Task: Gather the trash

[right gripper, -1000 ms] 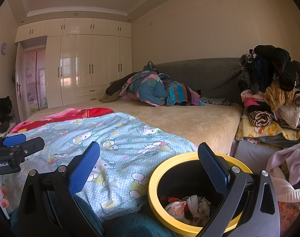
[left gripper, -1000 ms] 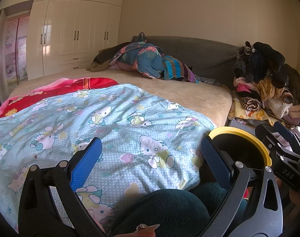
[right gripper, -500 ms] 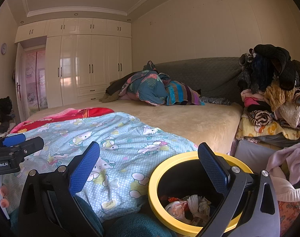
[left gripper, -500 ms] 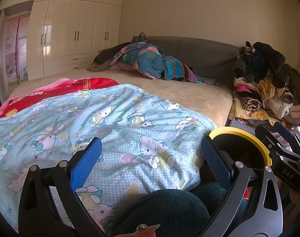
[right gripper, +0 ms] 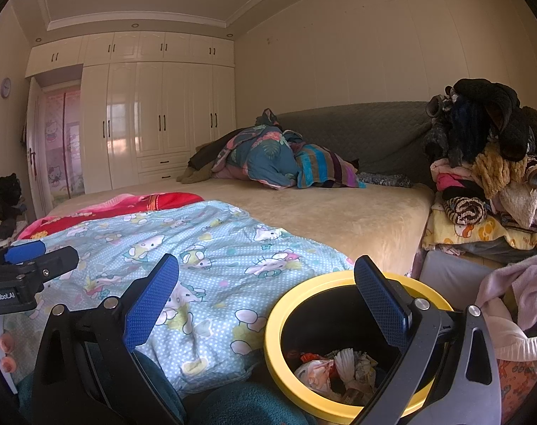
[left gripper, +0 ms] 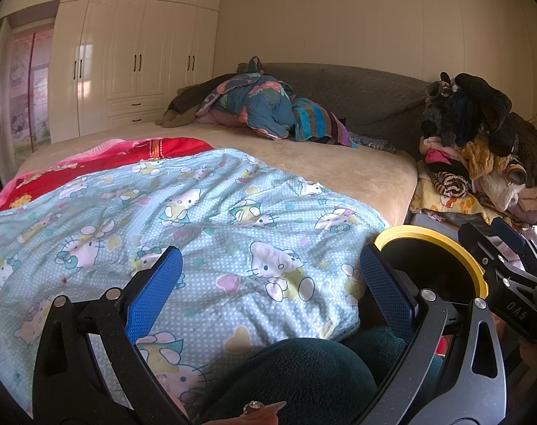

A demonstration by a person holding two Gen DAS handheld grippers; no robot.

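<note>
holding both tools wide and empty, left tool (left gripper: 268,283) over the bed, right tool (right gripper: 264,294) above the bin (right gripper: 279,350); trash (right gripper: 339,372) inside looks light, crumpled, soft, so pinch a fold

A wide bed (right gripper: 356,219) with a tan plush cover filled the room, backed by a grey quilted headboard (right gripper: 367,134). A pale blue cartoon-cat quilt (right gripper: 211,258) lay spread over its near end, its edge hanging down at the front corner. A red and pink blanket (right gripper: 126,205) lay flat on the cover just beyond the quilt, touching it. At the far end, against the headboard, sat a heap of bedding (right gripper: 268,156): a blue floral quilt, a striped blanket (right gripper: 325,170) and a brown cloth to the left. A small dark patterned cloth (right gripper: 385,179) lay just right of the heap.
</note>
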